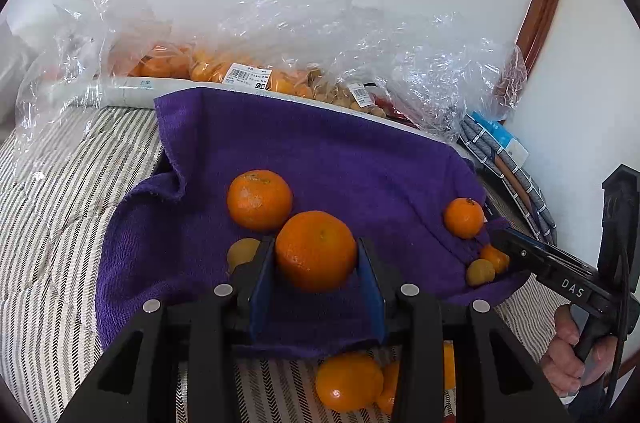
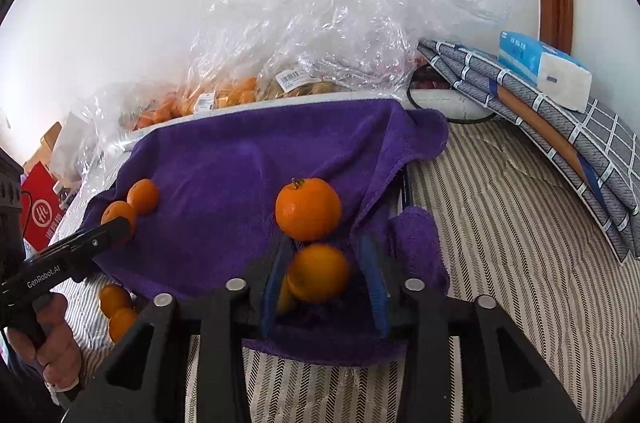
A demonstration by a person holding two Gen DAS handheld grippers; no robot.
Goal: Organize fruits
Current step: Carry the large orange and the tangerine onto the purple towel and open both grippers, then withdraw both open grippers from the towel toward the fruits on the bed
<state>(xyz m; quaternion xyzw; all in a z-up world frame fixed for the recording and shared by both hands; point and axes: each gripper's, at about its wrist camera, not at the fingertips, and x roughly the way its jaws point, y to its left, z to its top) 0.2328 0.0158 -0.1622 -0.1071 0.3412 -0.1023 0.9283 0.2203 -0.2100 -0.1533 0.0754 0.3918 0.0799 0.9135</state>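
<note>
Your left gripper [image 1: 316, 263] clamps a round orange [image 1: 315, 251] at frame center, over the fuzzy purple towel [image 1: 320, 159]. Right gripper [image 2: 320, 275] sits narrow around a blurred orange fruit [image 2: 319, 273]; contact unclear. Crinkly clear bags [image 1: 248, 63] w/ more fruit lie up top.

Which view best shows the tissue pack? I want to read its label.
The right wrist view: the tissue pack lies in full sight atop the folded grey bedding. In the left wrist view only a small blue-white sliver shows at the frame's edge.
</note>
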